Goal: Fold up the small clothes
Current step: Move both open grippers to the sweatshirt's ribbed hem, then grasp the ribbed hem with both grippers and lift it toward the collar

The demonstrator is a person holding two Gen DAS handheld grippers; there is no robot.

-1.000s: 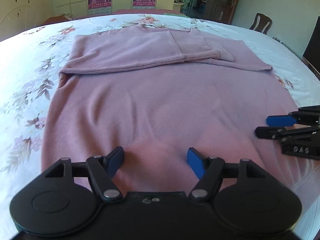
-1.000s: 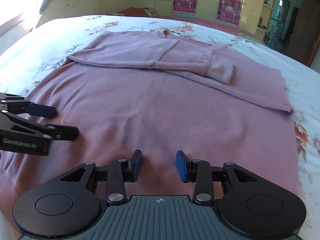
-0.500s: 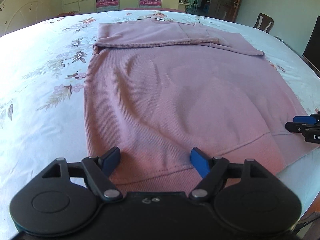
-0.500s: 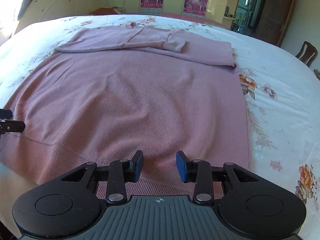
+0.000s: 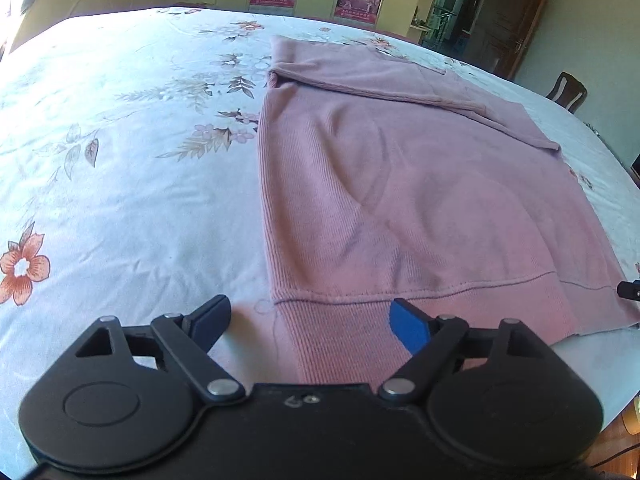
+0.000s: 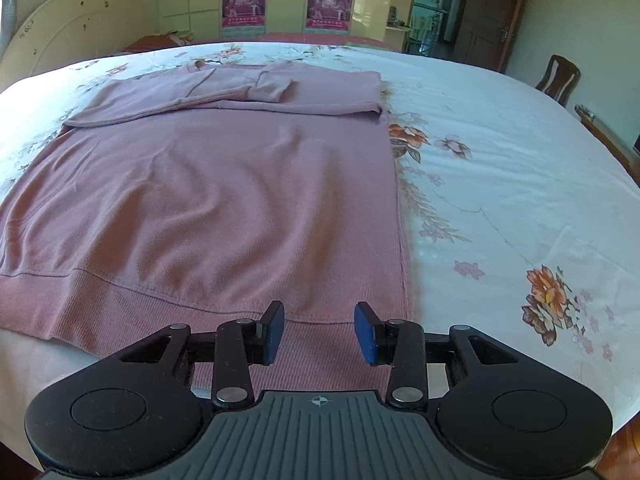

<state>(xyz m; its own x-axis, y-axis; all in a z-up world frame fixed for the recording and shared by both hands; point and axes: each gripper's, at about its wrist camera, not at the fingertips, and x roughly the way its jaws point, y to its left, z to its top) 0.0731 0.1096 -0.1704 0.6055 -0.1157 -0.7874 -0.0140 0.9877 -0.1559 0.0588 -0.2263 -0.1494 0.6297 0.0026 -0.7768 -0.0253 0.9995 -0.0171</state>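
- Pale walls and cream cupboard doors with two pink posters (image 6: 244,4) close off the far end of the room, and a dark wooden door (image 5: 508,20) stands to the right of them.
- Most of the space is taken by a wide bed (image 5: 120,184) under a white sheet printed with flowers and leaves; a cream headboard (image 6: 72,36) curves up at its far left.
- On the sheet lies the pink sweater (image 6: 224,200), spread flat with its ribbed hem toward the near edge of the bed and its collar at the far end.
- Both sleeves (image 6: 240,88) are folded across the chest, one cuff lying over the other near the middle.
- At the sweater's near left corner hangs the left gripper (image 5: 308,320). Its jaws have just been opening and stand wide, one blue pad over bare sheet and the other over the ribbed hem, with the corner of the hem between them but nothing pinched.
- Near the opposite hem corner, the right gripper (image 6: 320,332) hangs over the ribbing just inside the side seam. Its jaws have just been opening too, narrower than the left pair, and the cloth below them lies flat and free.
- A wooden chair (image 6: 558,76) stands beyond the bed's right side.
- No box, basket or other container shows anywhere on the bed.
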